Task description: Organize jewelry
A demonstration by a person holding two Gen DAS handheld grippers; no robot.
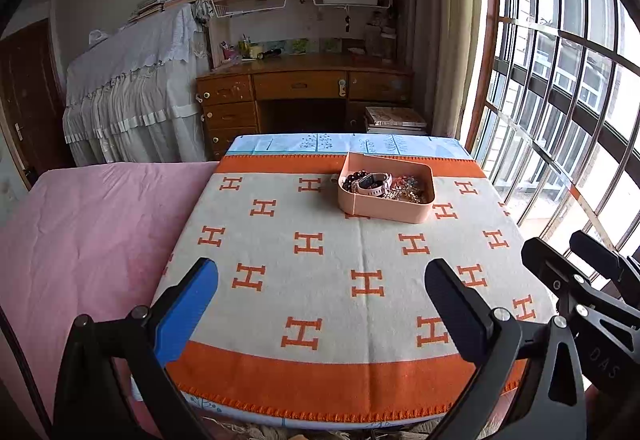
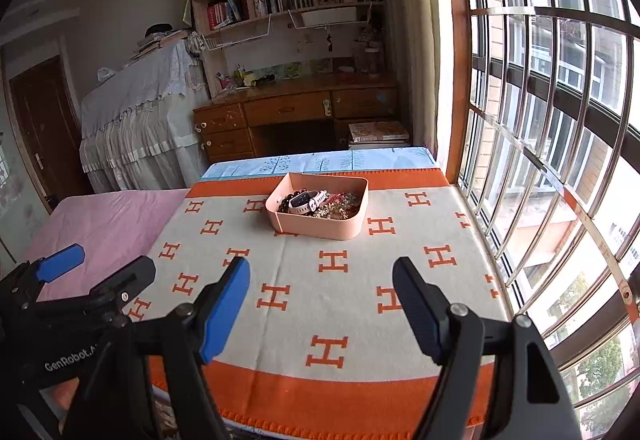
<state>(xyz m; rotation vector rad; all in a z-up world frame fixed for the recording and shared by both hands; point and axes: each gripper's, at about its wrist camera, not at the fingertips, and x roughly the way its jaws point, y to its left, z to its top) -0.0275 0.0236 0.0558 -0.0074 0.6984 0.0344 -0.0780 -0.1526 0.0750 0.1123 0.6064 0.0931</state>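
A pink tray point(image 1: 384, 208) stands on the far part of the orange-and-white H-pattern cloth point(image 1: 320, 260); it also shows in the right wrist view point(image 2: 320, 228). It holds a dark bead bracelet point(image 1: 354, 177), a white-strapped watch point(image 1: 374, 183) and tangled chains point(image 1: 408, 189). My left gripper point(image 1: 320, 280) is open and empty above the near part of the cloth. My right gripper point(image 2: 322, 280) is open and empty, to the right of the left one, also well short of the tray.
A pink-covered surface point(image 1: 80, 240) adjoins the table on the left. A barred window point(image 2: 540, 139) runs along the right edge. A wooden desk point(image 1: 304, 87) with bookshelves and a cloth-draped piece of furniture point(image 1: 132, 91) stand behind.
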